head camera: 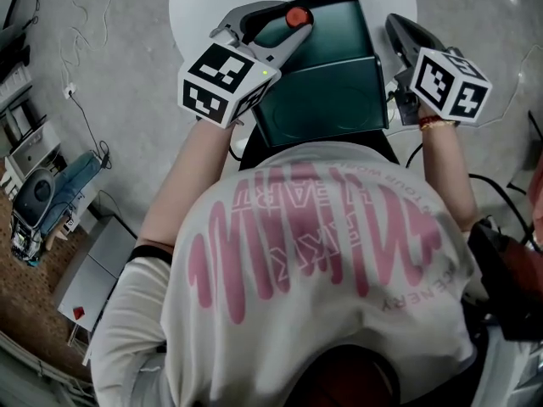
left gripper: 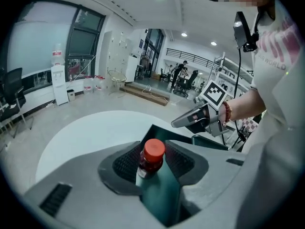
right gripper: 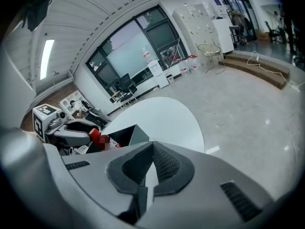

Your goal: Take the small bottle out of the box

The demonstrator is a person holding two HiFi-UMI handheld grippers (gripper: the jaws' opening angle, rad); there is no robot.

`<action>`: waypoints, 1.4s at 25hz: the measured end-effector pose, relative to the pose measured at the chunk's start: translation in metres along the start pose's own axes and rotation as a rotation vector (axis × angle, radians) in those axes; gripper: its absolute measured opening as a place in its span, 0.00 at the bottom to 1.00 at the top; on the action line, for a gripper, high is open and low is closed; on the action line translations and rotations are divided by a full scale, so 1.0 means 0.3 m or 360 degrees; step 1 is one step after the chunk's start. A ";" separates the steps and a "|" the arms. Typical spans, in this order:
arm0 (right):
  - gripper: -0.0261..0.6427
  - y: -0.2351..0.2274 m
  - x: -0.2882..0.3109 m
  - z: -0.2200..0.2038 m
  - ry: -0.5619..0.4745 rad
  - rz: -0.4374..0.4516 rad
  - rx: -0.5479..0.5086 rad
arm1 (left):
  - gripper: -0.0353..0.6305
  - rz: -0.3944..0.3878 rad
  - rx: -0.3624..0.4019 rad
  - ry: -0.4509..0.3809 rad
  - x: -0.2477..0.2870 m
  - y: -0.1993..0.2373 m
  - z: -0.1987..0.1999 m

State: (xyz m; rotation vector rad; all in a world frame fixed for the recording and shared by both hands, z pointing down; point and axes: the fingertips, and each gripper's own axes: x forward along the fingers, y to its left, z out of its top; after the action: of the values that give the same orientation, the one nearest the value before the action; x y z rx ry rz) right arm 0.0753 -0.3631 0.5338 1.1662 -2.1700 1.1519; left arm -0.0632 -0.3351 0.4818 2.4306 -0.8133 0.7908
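The left gripper (left gripper: 153,144) had its fingers spread wide, the small bottle (left gripper: 153,152) between them over the box (left gripper: 162,199). The right gripper (right gripper: 153,145) had its fingers together, empty.

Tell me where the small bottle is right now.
The small bottle is near the head view's top, left of centre, between the jaws of the left gripper, at the green box's far left corner.
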 end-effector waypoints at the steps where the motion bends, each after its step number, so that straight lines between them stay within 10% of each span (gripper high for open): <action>1: 0.05 0.004 -0.002 0.002 0.0002 0.0002 0.0002 | 0.27 0.0001 0.0015 0.0004 -0.003 -0.002 0.002; 18: 0.05 0.034 -0.016 0.020 -0.0052 0.0033 -0.0001 | 0.25 0.0080 0.0209 0.0011 0.023 -0.034 -0.016; 35: 0.05 0.295 -0.089 0.141 -0.0176 0.0104 -0.0210 | 0.25 0.0122 0.0063 -0.0218 -0.189 -0.029 0.040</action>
State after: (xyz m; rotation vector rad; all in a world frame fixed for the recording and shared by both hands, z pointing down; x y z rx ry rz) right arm 0.0180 -0.3581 0.4500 1.1336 -2.3443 0.9738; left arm -0.0904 -0.3137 0.4346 2.5240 -0.9556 0.6798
